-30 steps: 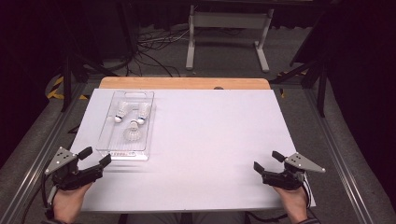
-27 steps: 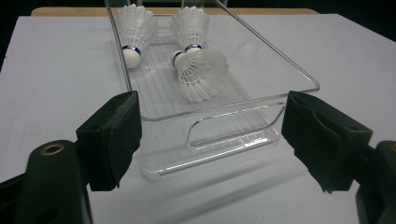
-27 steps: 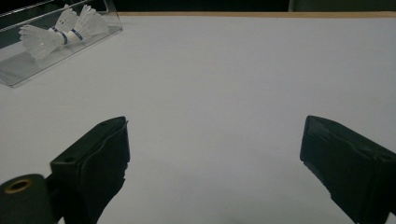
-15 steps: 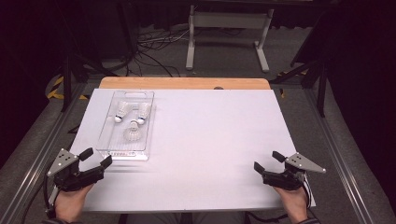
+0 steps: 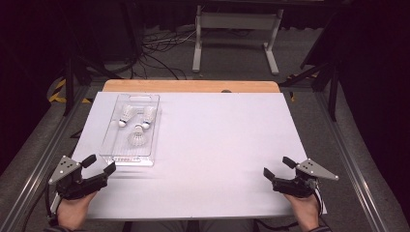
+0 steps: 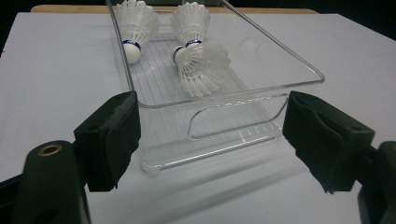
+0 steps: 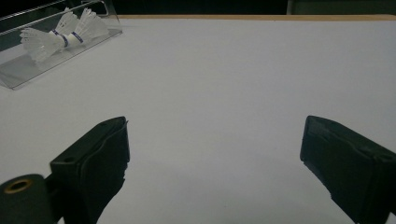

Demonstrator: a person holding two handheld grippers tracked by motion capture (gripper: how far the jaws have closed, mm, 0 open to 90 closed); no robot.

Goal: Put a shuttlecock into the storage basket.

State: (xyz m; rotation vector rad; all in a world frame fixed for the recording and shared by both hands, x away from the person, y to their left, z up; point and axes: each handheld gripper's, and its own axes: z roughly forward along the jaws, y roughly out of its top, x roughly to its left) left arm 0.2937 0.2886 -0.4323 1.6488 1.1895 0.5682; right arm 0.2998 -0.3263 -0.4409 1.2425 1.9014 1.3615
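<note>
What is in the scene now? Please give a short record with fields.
surface: white table
container: clear tray, at the table's left
contents: three shuttlecocks inside the tray
left gripper: open, facing the tray's near end, not touching it
right gripper: open, over bare table at the right, holding nothing

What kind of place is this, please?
Probably a lab or recording studio: a white-covered table ringed by black curtains, loose floor cables, and a clear tray of shuttlecocks set before two open claws.
</note>
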